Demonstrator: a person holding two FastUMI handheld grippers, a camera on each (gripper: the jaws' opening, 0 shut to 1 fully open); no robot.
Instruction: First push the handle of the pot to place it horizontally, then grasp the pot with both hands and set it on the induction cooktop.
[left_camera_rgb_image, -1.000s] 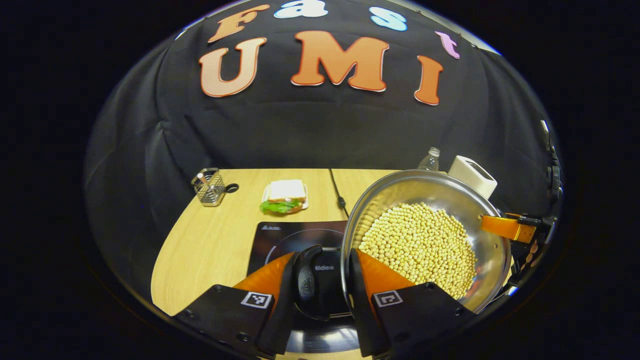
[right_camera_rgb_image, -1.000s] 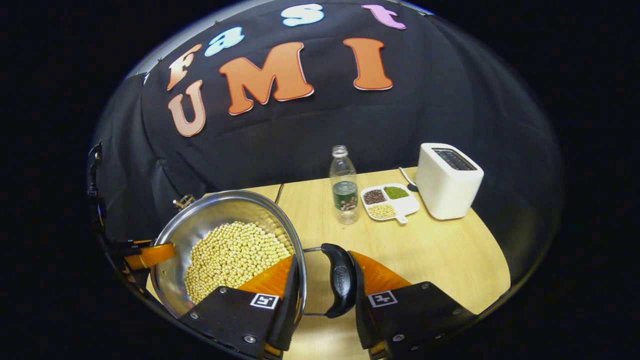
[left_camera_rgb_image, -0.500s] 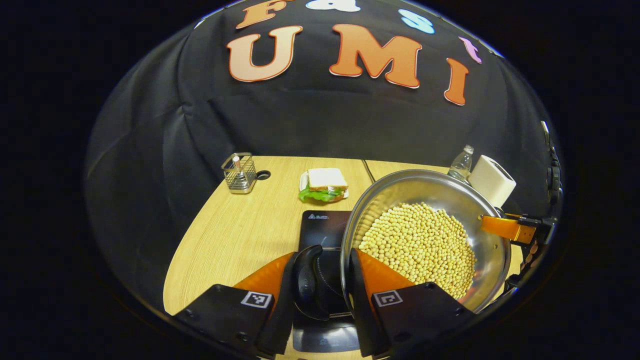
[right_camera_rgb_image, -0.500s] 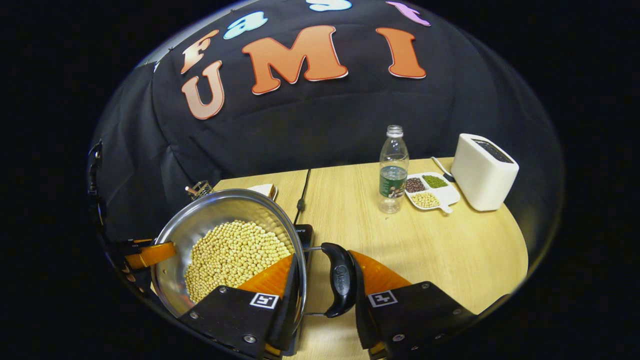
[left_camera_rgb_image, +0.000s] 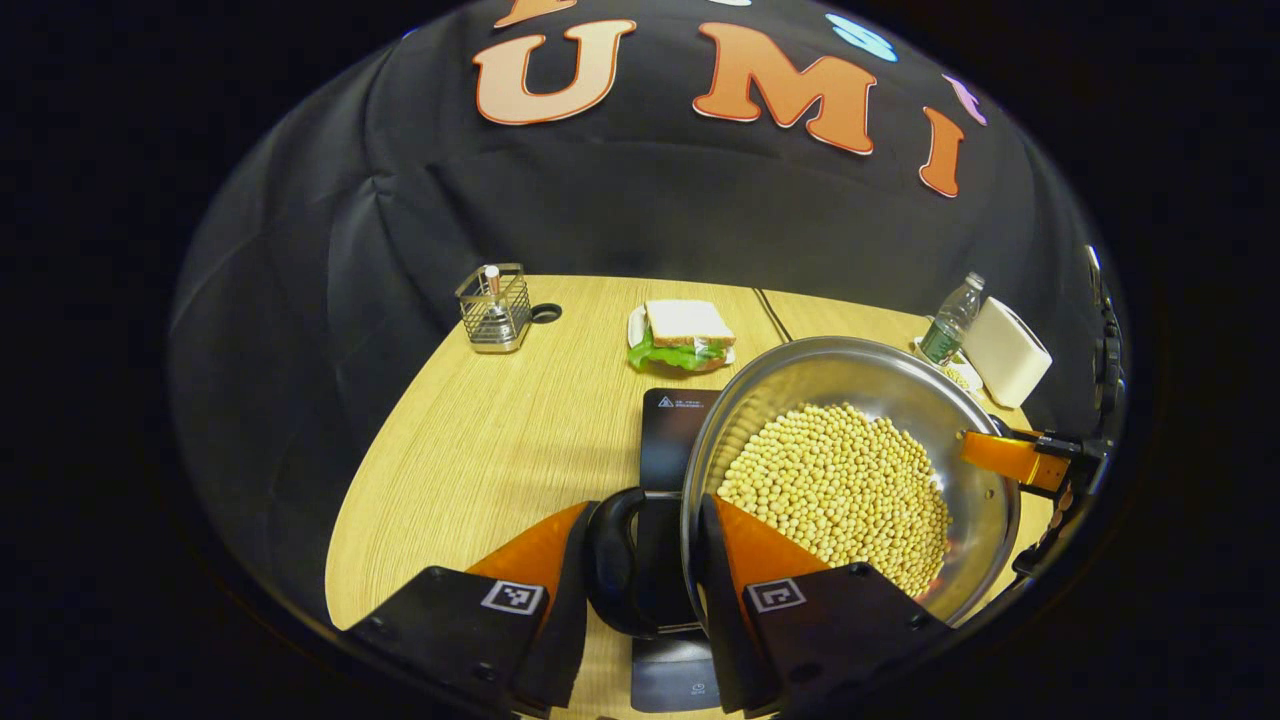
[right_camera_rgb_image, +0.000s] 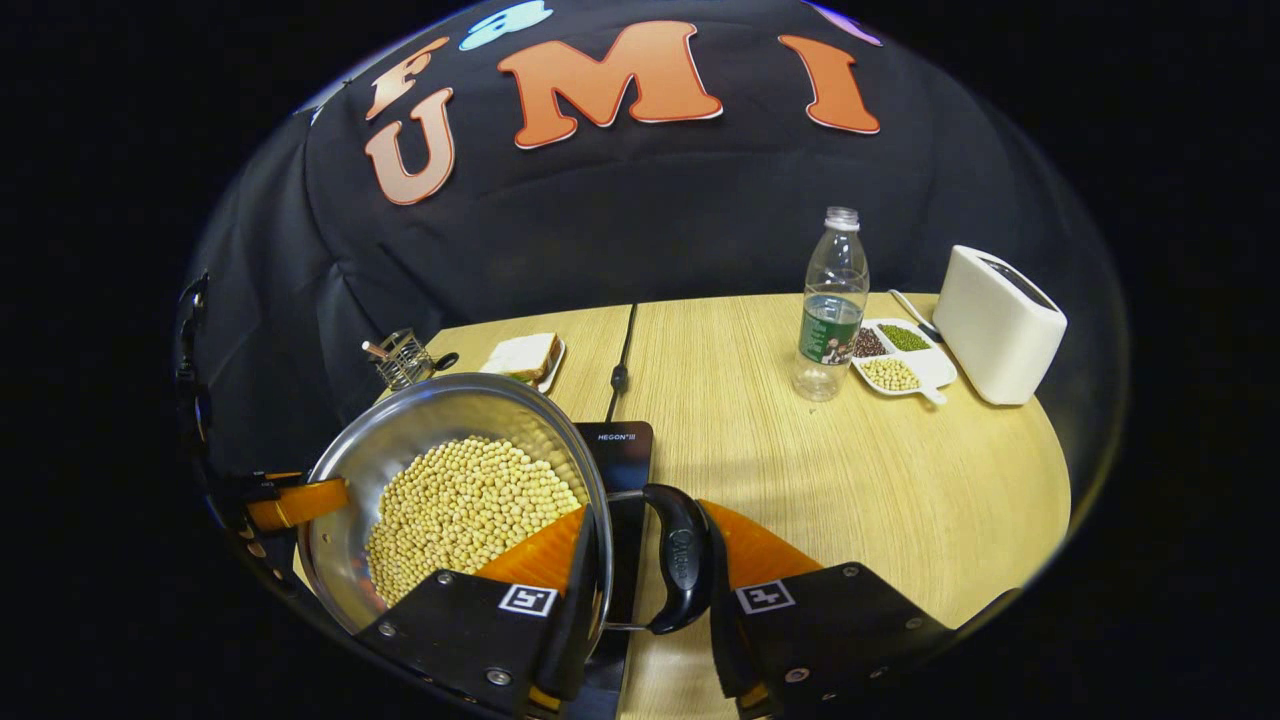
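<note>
Surface (right_camera_rgb_image: 860, 480): one pale wooden top, carrying everything but the pot.
Pot (left_camera_rgb_image: 905, 380): one steel pot, part full of yellow beans (left_camera_rgb_image: 840, 490), held up off the surface between the two grippers; its bowl hangs over the near right part of the cooktop, as the left gripper view shows.
Induction cooktop (left_camera_rgb_image: 672, 420): one flat black slab on the surface, showing below and beside the pot, its cord running back toward the wall.
Left gripper (left_camera_rgb_image: 640, 565): fingers partly closed, one on the outside of the black side handle (left_camera_rgb_image: 610, 570), the other inside the pot's rim against the beans, so they pinch handle and rim together.
Right gripper (right_camera_rgb_image: 640, 565): same grasp on the opposite side, one finger inside the rim, the other pressed to the second black handle (right_camera_rgb_image: 685, 555); this gripper also shows at the far rim in the left gripper view.
Pose: both grippers point inward at each other across the pot.
Toaster (right_camera_rgb_image: 1000, 325): one, white, far right.
Bottle (right_camera_rgb_image: 830, 305): one, clear, upright beside a white divided dish (right_camera_rgb_image: 900, 360) with three sorts of beans.
Sandwich (left_camera_rgb_image: 685, 335): one, on a small plate behind the cooktop.
Wire basket (left_camera_rgb_image: 493, 308): one, far left.
</note>
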